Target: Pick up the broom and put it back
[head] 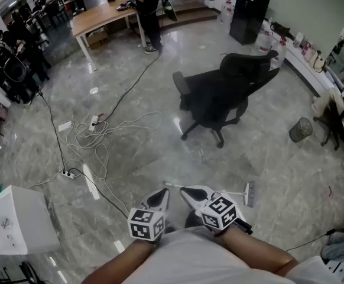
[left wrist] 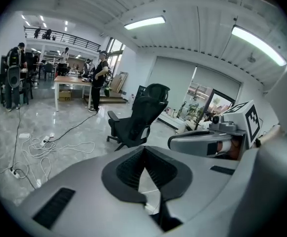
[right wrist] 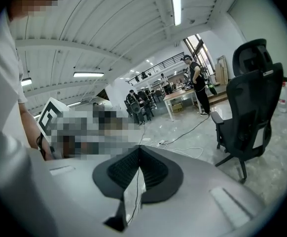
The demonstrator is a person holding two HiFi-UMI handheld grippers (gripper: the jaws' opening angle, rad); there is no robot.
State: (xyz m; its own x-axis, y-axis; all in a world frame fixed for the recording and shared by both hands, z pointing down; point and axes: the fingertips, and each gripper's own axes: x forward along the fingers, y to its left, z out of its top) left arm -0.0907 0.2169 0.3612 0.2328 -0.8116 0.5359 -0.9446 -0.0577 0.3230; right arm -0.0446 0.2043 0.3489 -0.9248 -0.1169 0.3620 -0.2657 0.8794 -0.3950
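The broom lies flat on the grey marble floor just beyond my hands. Its thin white handle runs left from the brush head and passes behind both grippers in the head view. My left gripper and right gripper hang side by side above the handle, close to my body, pointing forward and a little down. In the left gripper view the left gripper has its jaws closed together with nothing held. The right gripper is shut and empty too. Neither gripper view shows the broom.
A black office chair stands ahead on the floor. White cables and power strips sprawl to the left. A white box sits at the near left, a wire bin at the right. A person stands by a far table.
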